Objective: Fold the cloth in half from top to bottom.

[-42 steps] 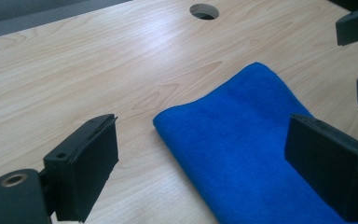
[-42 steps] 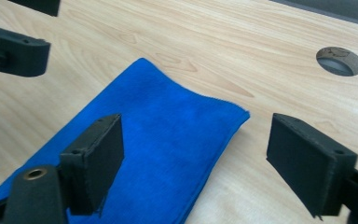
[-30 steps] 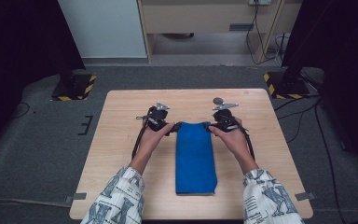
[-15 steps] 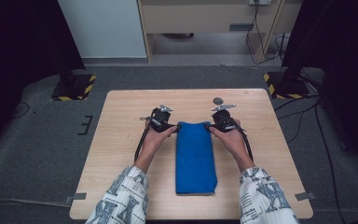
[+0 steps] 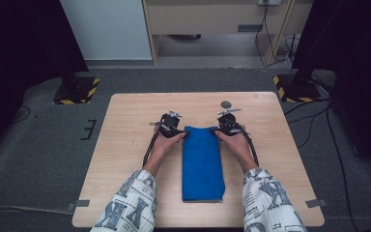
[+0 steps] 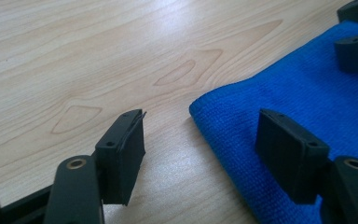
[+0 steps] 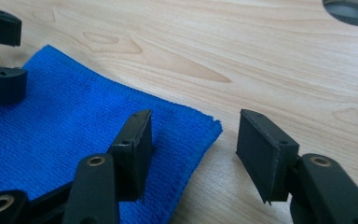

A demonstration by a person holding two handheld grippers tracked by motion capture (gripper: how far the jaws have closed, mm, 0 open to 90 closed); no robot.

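Straddling the far corners of the blue towel (image 5: 202,162): left gripper (image 6: 200,140) and right gripper (image 7: 193,149), jaws spread, have just been closing, nothing pinched yet. Risk: the outer jaw of each rides the table (image 5: 125,145) beside the towel's edge and snags only the top fold.

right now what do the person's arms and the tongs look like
Both sleeves are white with a blue-grey block pattern. The left tongs and right tongs are black, with flat rectangular pads on arms with brass-coloured rivets. A black cable trails from each.
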